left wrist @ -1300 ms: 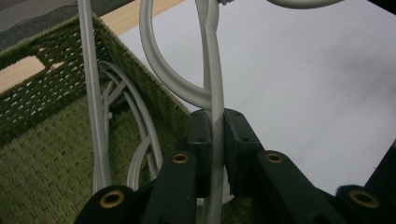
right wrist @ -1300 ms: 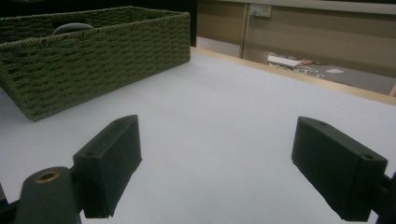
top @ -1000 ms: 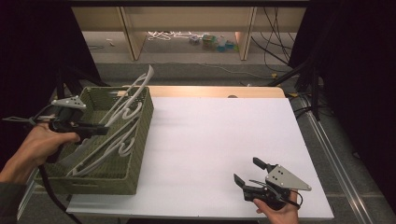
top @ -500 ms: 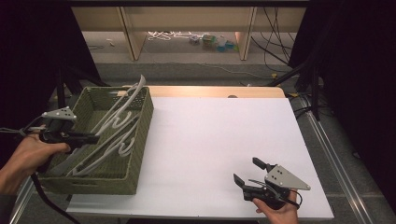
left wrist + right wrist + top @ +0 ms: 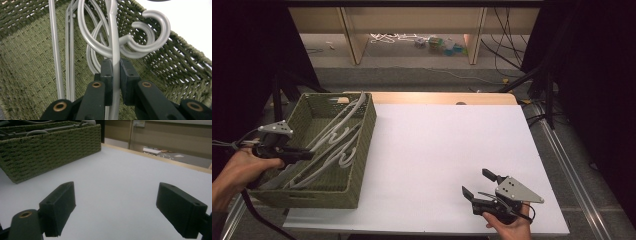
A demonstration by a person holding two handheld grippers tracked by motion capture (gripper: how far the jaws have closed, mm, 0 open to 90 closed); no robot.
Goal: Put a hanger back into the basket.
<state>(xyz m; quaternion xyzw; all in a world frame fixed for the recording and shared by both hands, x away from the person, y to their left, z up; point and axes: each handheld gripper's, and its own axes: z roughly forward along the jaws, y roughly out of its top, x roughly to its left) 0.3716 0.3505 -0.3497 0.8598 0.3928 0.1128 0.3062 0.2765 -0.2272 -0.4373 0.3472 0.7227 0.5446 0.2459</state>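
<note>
Clamping a grey hanger inside the basket, the left gripper contrasts the right gripper's wide-open jaws.

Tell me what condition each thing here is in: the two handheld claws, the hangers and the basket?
Left gripper: shut on the bar of a grey hanger, inside the basket.
Right gripper: open, holding nothing, low over the white table.
Other hangers: lying loose in the basket, some ends sticking above its rim.
Green woven basket: upright at the table's left side.

Bright light on the table — dark surroundings, soft focus — near jaws blurred.
</note>
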